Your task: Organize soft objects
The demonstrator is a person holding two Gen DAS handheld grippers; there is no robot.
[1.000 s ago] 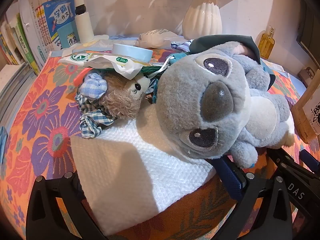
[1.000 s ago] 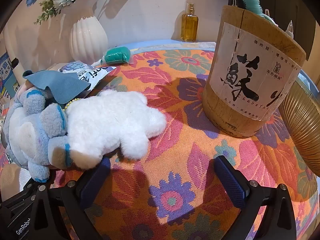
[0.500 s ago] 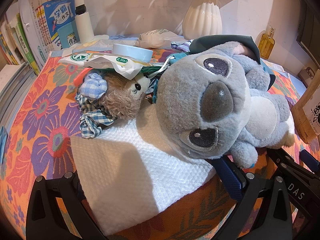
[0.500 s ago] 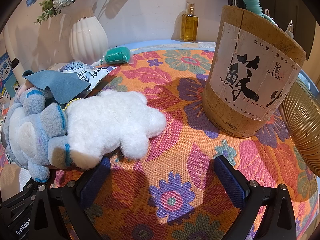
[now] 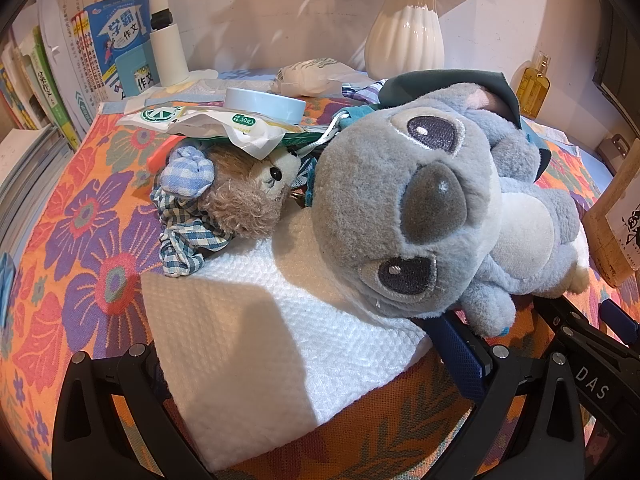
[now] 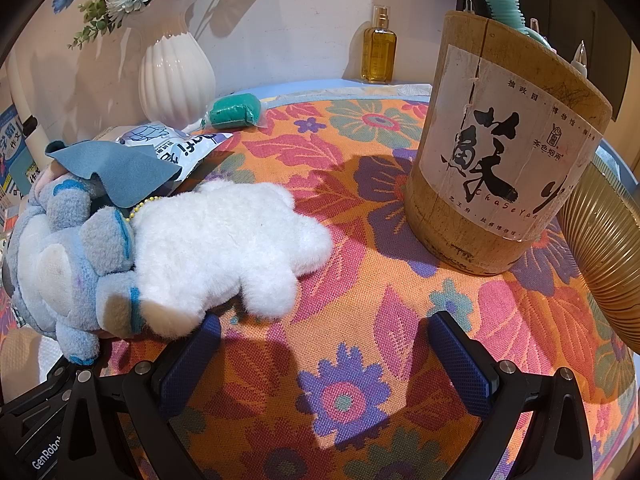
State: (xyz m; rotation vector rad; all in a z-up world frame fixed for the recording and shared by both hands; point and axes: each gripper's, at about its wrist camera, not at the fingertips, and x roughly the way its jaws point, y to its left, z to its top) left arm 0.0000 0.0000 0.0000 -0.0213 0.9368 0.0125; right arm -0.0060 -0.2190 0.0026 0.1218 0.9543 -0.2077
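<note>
Two black two-finger grippers with blue ribbed pads, both spread wide and gripping nothing; the right gripper (image 6: 320,356) hovers over bare floral tablecloth (image 6: 400,320), its left pad just under the near edge of the white fluffy plush toy (image 6: 224,248), contact uncertain; its right pad stands apart from everything, over open cloth.

The left gripper (image 5: 304,364) straddles the white waffle-weave folded towel (image 5: 256,344); its right pad lies under the chin of the grey-blue big-eyed plush toy (image 5: 420,216), seemingly touching; the left finger is hidden behind the towel's near corner.

Placement relative to the grey-blue plush toy: it lies on its side, head resting on the towel's far right part; the white fluffy plush lies against its feet on the right; a dark teal felt cloth (image 6: 116,172) drapes over its ear; a small tan bear plush in blue gingham (image 5: 236,200) lies just left of its head, partly beneath a crumpled white plastic packet (image 5: 224,128) bearing a round white lidded jar (image 5: 264,104).

Behind it: a white ribbed ceramic vase (image 5: 404,40) with flowers, an amber glass bottle (image 6: 378,56), a green wrapped bundle (image 6: 236,110); books (image 5: 116,48) upright at far left.

Right of it: a tall bamboo cylinder with a paper label (image 6: 504,152), well apart from the white plush; between them a broad stretch of open cloth; a ribbed gold vessel (image 6: 600,256) crowds the cylinder's right side.
</note>
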